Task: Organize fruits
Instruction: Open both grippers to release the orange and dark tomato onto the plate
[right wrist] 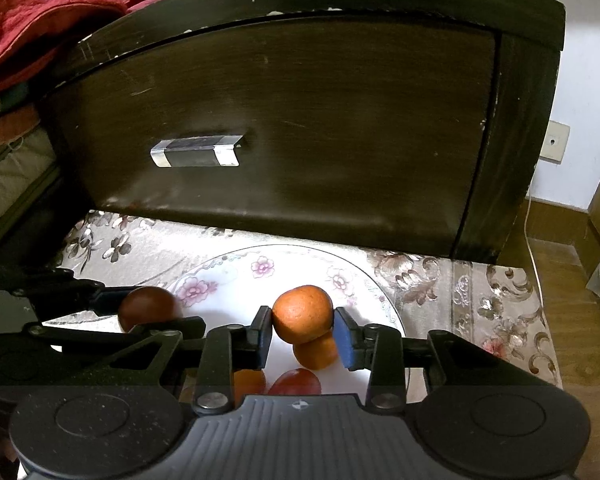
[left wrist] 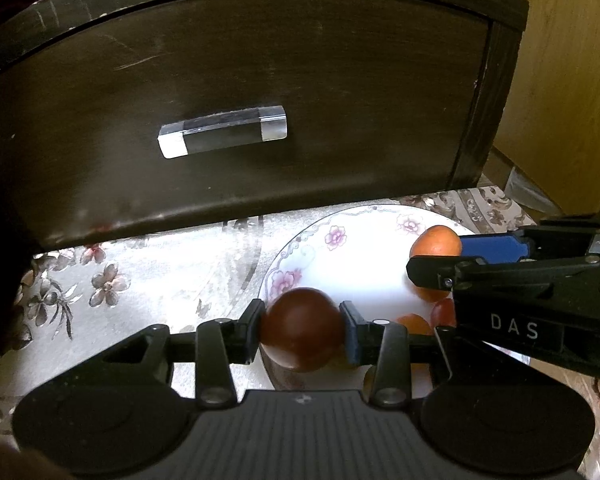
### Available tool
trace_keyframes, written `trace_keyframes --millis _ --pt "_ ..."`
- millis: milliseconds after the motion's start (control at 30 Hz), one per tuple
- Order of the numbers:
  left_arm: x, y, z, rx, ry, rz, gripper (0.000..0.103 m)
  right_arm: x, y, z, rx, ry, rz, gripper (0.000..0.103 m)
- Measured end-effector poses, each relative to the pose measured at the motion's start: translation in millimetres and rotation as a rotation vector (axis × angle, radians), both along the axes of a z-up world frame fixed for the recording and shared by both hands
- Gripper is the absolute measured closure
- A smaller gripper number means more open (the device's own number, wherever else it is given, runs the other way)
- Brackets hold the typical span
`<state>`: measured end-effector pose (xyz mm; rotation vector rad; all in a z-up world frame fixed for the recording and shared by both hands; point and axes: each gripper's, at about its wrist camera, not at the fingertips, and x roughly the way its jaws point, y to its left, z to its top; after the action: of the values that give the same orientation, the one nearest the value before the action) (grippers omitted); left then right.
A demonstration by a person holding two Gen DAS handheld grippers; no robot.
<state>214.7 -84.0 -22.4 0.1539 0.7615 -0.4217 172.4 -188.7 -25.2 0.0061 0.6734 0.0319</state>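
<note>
My left gripper (left wrist: 303, 330) is shut on a dark red round fruit (left wrist: 302, 328), held over the left rim of the white floral plate (left wrist: 340, 240). My right gripper (right wrist: 303, 330) is shut on an orange fruit (right wrist: 302, 312) above the plate (right wrist: 228, 272). In the right wrist view the left gripper (right wrist: 152, 312) and its red fruit (right wrist: 144, 306) show at the left. In the left wrist view the right gripper (left wrist: 436, 260) and its orange fruit (left wrist: 436, 242) show at the right. Another orange fruit (right wrist: 316, 354), a further one (right wrist: 250, 384) and a red fruit (right wrist: 296, 382) lie on the plate.
A dark wooden drawer front (left wrist: 236, 92) with a clear handle (left wrist: 222, 132) stands right behind the plate. The plate rests on a floral cloth (right wrist: 480, 300). Red towels (right wrist: 24, 28) lie at the upper left. A wooden floor (right wrist: 572, 280) is at the right.
</note>
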Motion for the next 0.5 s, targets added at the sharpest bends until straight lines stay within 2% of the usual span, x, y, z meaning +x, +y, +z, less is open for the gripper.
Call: trace_keyframes --millis 167,233,300,500 --pt "-4 1 1 0.007 0.000 0.010 0.057 -3 2 1 -0.004 -0.002 0.002 0.070" --pt "-7 2 2 0.012 -0.002 0.013 0.054 -5 4 2 -0.005 -0.008 0.003 0.070" --pt "-10 2 5 0.010 -0.006 0.005 0.047 -8 5 5 0.000 -0.019 0.008 0.067" --pt "-22 2 16 0.034 -0.043 -0.001 0.043 -19 14 15 -0.017 -0.055 0.023 0.065"
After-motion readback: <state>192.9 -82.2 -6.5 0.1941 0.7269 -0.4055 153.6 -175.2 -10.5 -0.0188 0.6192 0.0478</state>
